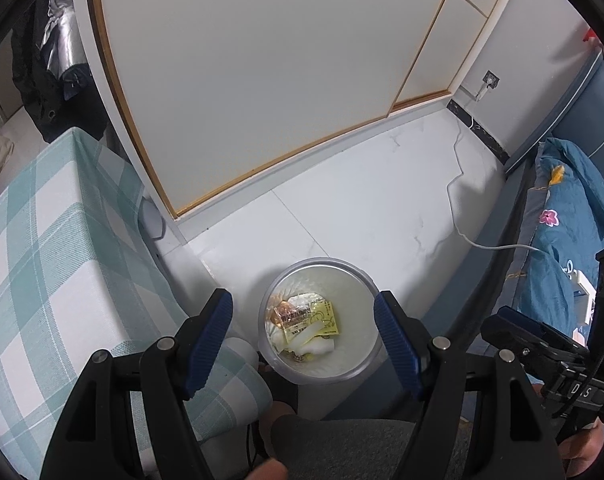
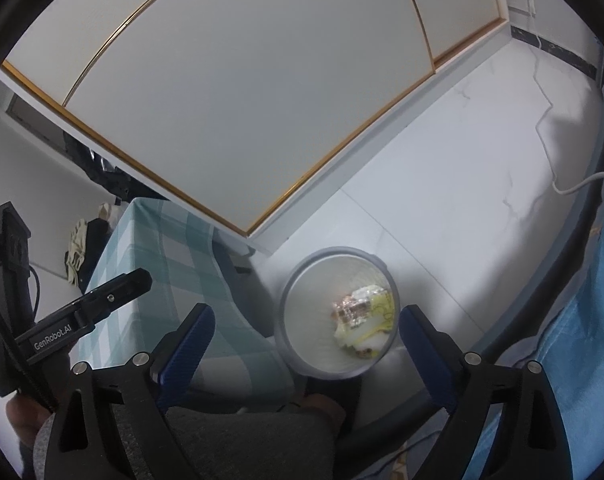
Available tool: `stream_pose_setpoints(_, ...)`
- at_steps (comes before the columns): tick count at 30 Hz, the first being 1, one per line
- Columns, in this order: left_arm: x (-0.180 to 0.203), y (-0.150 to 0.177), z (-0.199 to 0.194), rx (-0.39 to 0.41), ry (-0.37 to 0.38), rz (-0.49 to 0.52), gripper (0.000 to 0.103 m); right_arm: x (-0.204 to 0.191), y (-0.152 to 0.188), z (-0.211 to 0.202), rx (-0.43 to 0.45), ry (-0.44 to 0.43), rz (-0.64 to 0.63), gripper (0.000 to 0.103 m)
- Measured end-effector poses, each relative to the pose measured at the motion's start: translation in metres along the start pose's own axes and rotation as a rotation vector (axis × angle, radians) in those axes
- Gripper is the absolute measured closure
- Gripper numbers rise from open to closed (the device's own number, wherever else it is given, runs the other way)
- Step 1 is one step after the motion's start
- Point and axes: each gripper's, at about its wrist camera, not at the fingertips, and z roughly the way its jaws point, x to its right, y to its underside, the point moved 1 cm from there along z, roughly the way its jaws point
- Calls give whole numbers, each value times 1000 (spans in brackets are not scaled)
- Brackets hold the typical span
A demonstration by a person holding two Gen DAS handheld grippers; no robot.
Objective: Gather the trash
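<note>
A round white waste bin (image 1: 357,280) stands on the pale floor below both grippers. Inside lie a yellow wrapper (image 1: 319,318), a shiny copper-coloured wrapper (image 1: 288,314) and white tissue scraps (image 1: 313,347). My left gripper (image 1: 302,298) hangs open above the bin, with nothing between its blue pads (image 1: 212,332). In the right wrist view the same bin (image 2: 302,280) holds the trash pile (image 2: 365,316), and my right gripper (image 2: 306,313) is wide open and empty over it. Each gripper's black body shows at the edge of the other's view.
A table under a green-and-white checked cloth (image 1: 42,260) stands left of the bin. White sliding doors with gold trim (image 1: 262,80) lie beyond. Blue flowered bedding (image 1: 561,220) is on the right, and a white cable (image 1: 457,208) crosses the floor. A person's grey-trousered knee (image 1: 361,448) sits below.
</note>
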Motion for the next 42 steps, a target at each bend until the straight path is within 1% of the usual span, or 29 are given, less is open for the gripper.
stream_pose_setpoints(6,-2,1,0,-4,15,-7,33,-1,-2,-1,1,3,-2,9)
stream_pose_setpoints(16,-3,4,2,-9,10,-12,33,-2,-2,1,1,7,-1,9)
stream_pose_setpoints(34,-2,6,0,-6,28,5,33,-7,-1,0,3,19,-18,9)
stream_pose_setpoints(37,-1,6,-4,8,8,6,33,-9,-1,0,4,22,-27,9)
stream_pose_setpoints(42,0,5,-11,36,26,2,33,-16,0,-2,8,38,-57,9)
